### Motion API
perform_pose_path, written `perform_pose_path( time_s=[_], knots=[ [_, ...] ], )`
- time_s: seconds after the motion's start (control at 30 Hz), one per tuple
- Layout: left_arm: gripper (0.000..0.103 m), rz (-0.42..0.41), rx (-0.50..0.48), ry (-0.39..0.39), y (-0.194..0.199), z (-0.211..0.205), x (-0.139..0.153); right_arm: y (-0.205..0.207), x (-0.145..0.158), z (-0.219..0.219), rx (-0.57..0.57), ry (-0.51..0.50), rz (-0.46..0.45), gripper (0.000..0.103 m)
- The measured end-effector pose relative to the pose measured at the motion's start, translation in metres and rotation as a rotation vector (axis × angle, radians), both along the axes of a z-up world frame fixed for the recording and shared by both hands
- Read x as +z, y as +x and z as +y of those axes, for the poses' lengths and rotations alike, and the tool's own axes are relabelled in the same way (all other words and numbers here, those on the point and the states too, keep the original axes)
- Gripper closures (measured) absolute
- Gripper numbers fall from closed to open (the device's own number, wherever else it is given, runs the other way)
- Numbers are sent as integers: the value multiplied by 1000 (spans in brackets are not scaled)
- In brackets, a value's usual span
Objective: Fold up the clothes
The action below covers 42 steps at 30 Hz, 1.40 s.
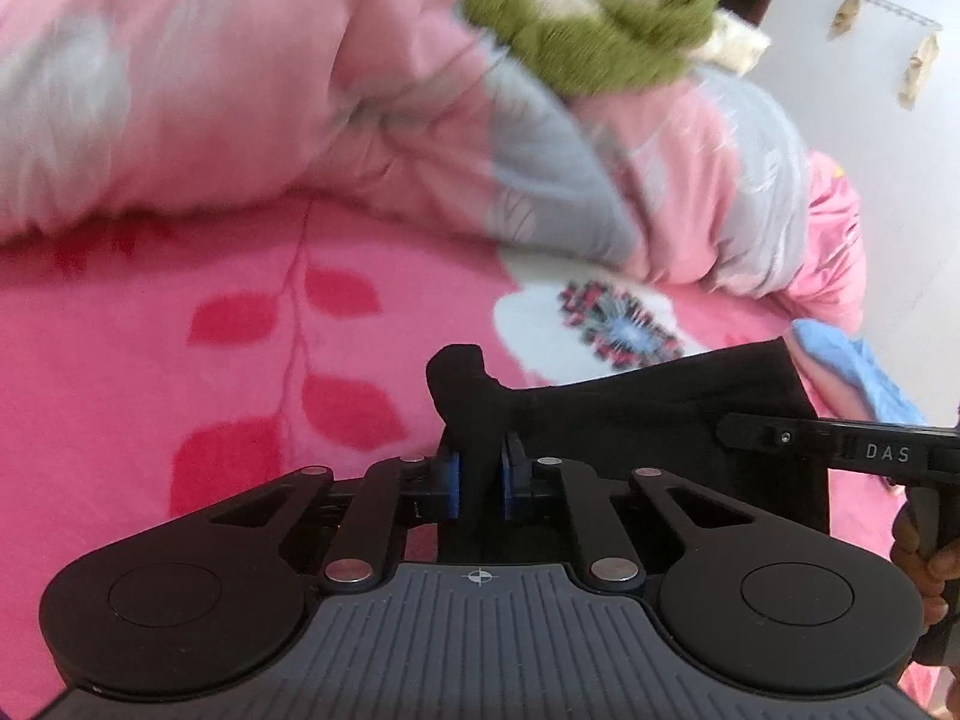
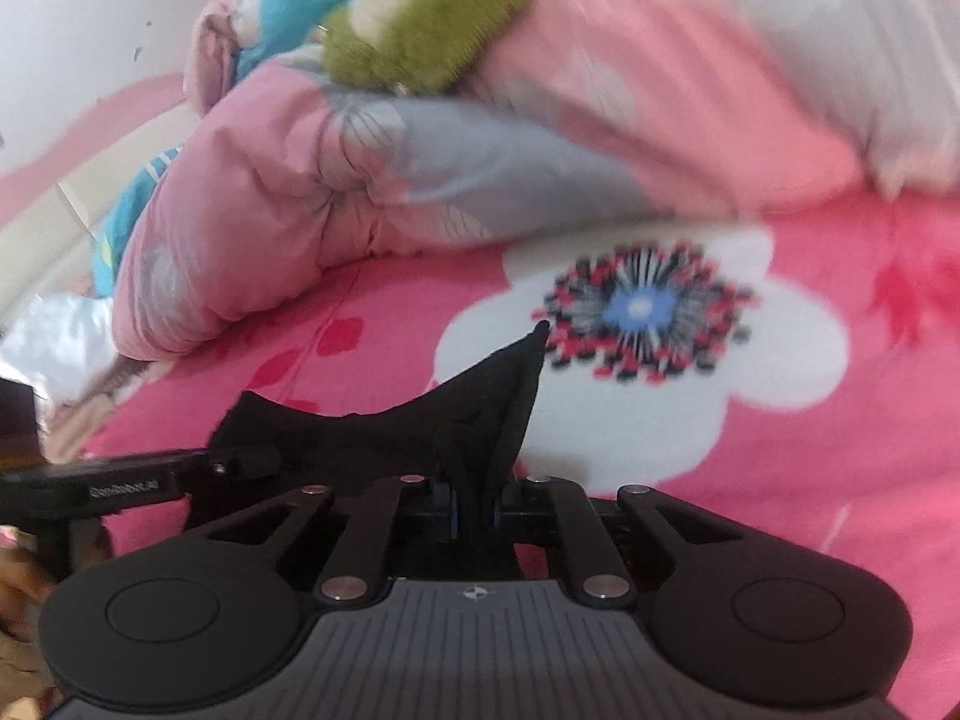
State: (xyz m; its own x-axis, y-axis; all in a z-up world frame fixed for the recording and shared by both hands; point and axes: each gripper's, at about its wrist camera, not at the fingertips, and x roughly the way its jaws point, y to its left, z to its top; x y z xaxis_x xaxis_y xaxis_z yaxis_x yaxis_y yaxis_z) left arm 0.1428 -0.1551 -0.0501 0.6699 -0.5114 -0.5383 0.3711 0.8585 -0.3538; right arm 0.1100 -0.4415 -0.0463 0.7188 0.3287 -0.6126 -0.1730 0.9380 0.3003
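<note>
With both sets of fingers clamped on it, black garment [image 1: 630, 420] hangs stretched between the two: left gripper [image 1: 480, 480] pinches one bunched corner between blue pads [image 1: 451, 480], right gripper [image 2: 477, 507] pinches the other corner, its tip poking up. Garment sits just above pink floral bedsheet [image 1: 180, 360], near its white flower print [image 2: 660, 372]. Beyond the garment, pink-grey quilt [image 2: 360, 180] is heaped on the bed, green knit [image 1: 600, 30] on top of the quilt
</note>
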Motion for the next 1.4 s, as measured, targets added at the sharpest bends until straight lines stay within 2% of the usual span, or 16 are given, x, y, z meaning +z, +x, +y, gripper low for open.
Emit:
perform_pose_path(
  time_s=[0.2, 0.37, 0.67, 0.8, 0.97, 1.23, 1.4],
  knots=[
    [94, -142, -3, -19, -39, 6, 33, -41, 35, 31, -45, -149, -140, 95],
    [94, -228, -10, -58, -73, 9, 55, -81, 59, 49, -94, -223, -235, 95],
    [94, -401, -27, -112, -148, 19, 88, -169, 85, 84, -183, -367, -410, 95],
    [94, -464, -33, -150, -179, 24, 104, -208, 96, 95, -235, -404, -496, 95],
    [94, -521, -61, -182, -204, 25, 123, -238, 111, 97, -276, -421, -552, 95],
    [94, -555, -131, -203, -224, 16, 145, -284, 133, 97, -339, -442, -632, 95],
    [94, -586, -187, -208, -237, 1, 159, -313, 149, 82, -400, -424, -686, 95]
  ],
)
